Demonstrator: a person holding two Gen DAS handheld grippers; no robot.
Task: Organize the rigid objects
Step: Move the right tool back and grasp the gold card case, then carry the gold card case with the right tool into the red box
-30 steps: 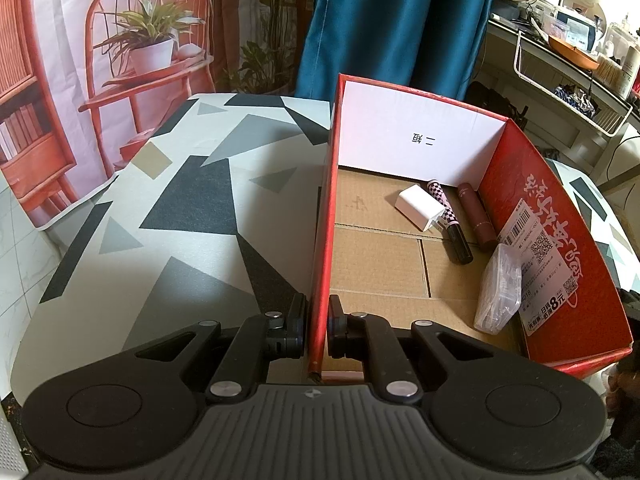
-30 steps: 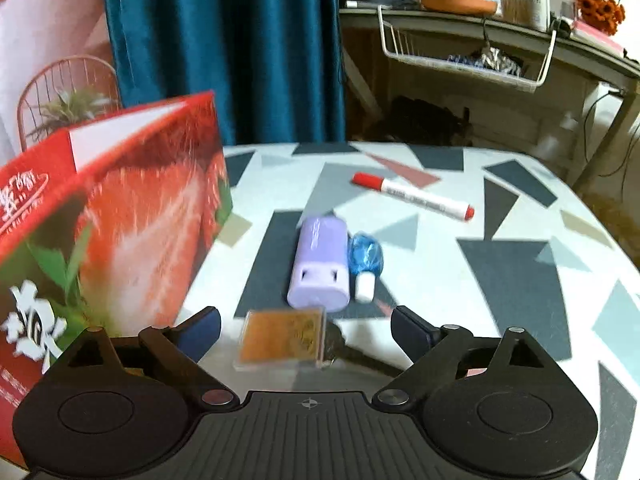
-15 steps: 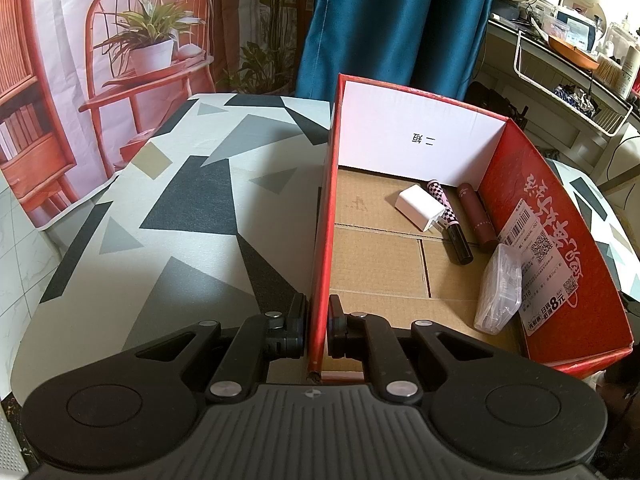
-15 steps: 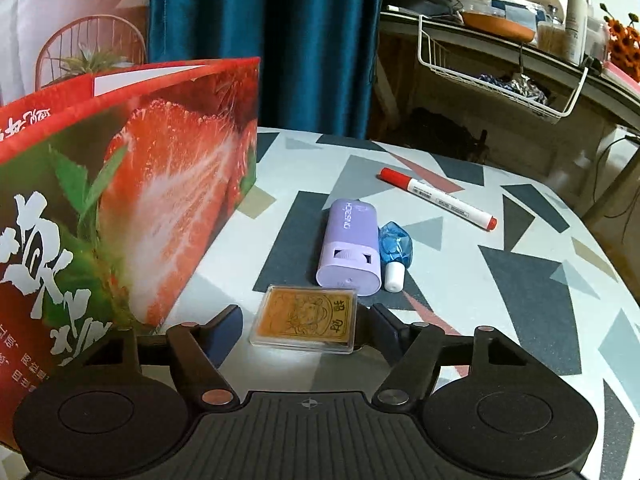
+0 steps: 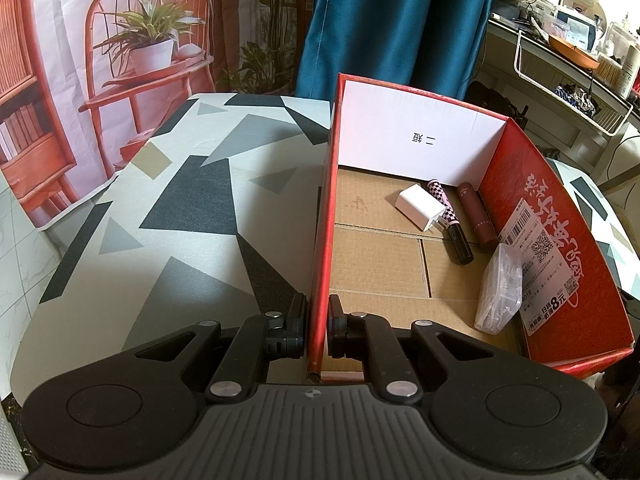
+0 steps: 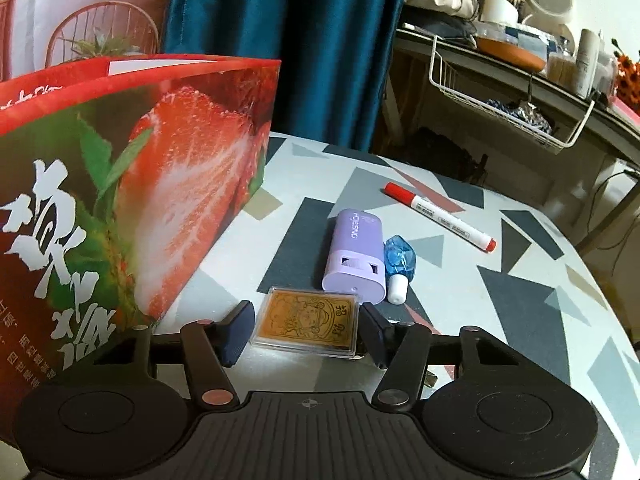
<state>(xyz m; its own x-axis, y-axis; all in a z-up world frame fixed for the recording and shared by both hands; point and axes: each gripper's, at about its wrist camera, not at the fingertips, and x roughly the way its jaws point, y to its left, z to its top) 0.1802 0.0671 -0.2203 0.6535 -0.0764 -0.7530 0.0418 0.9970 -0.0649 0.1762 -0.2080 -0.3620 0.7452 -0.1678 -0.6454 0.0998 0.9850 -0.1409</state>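
Your left gripper is clamped on the red box wall; a price sticker inside reads "8元". Your right gripper is closing around the gold card case, which lies flat on the table, pads not quite touching. Just beyond it lies a lilac case marked "HOESNG".

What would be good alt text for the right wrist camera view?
The right gripper is closing around a clear-cased gold card lying flat on the patterned table, pads not yet touching. Beyond lie a lilac case, blue bottle and red marker; a strawberry-printed box stands left.
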